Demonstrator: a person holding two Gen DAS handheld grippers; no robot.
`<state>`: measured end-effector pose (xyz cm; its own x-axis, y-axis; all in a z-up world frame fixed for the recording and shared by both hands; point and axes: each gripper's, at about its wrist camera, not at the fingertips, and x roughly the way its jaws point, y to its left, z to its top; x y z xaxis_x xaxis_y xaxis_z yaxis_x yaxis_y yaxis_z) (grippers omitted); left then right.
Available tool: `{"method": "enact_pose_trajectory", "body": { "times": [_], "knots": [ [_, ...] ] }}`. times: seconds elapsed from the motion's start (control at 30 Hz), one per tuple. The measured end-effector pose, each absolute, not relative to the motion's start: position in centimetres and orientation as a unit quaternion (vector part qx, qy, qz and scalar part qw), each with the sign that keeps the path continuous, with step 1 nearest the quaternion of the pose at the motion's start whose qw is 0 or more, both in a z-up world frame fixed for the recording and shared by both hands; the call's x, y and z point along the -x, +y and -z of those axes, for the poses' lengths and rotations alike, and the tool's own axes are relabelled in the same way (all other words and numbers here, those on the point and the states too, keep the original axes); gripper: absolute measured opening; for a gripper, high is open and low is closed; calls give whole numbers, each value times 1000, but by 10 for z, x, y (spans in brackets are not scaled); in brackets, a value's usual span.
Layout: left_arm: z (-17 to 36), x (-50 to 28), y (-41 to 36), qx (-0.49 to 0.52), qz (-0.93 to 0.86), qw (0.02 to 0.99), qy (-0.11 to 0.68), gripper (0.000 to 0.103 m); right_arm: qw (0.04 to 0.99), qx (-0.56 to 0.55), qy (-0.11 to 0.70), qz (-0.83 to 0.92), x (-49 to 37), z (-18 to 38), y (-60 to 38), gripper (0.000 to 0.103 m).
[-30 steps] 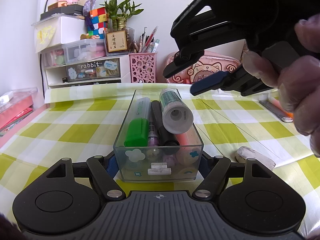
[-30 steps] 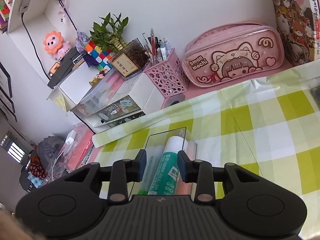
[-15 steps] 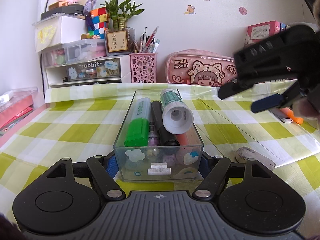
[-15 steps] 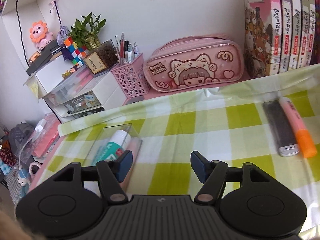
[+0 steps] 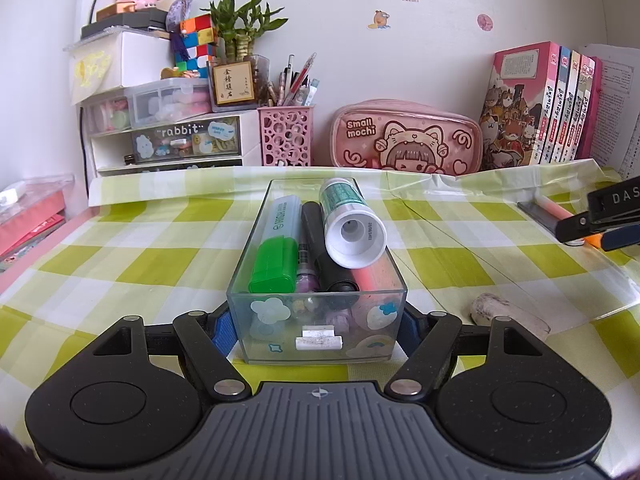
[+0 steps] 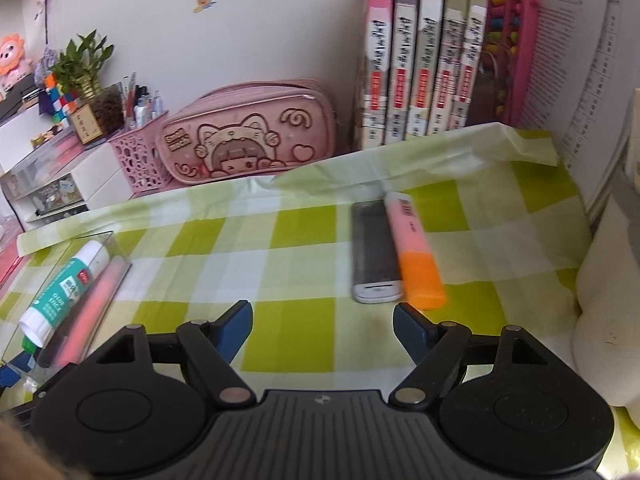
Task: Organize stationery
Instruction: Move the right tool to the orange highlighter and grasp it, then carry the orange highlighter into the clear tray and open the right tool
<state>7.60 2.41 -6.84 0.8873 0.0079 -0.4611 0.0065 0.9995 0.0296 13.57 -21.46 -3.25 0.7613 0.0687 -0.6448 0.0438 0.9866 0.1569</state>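
The left gripper is clamping the near end of the clear plastic organizer tray, steadying it. The right gripper, its jaws just opening and empty, is hanging short of the orange-capped highlighter, which is lying far right of the tray, touching a grey case. The highlighter is looking light, rigid and smooth; gripping across its mid-barrel seems safest. The case's contents are hidden, and the pale lump right of the tray is possibly an eraser.
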Motion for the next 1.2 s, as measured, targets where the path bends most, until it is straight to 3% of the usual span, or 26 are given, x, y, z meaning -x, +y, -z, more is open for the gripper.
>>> {"method": "enact_pose_trajectory", "body": {
  "times": [0.43,0.63,0.8,0.87,1.2],
  "knots": [
    [69,-77,23,-19,-2,970,242,73,935,-112,335,-7,-157,25,-259,79],
    [69,-77,23,-19,-3,970,242,73,925,-151,350,-2,-184,29,-272,55],
    [69,-77,23,-19,-3,970,242,73,922,-152,357,9,-190,38,-274,43],
    [69,-77,23,-20,-3,970,242,73,919,-164,358,8,-189,39,-276,26],
    [69,-76,23,-17,-2,970,241,73,919,-179,351,17,-178,36,-277,26]
  ]
}}
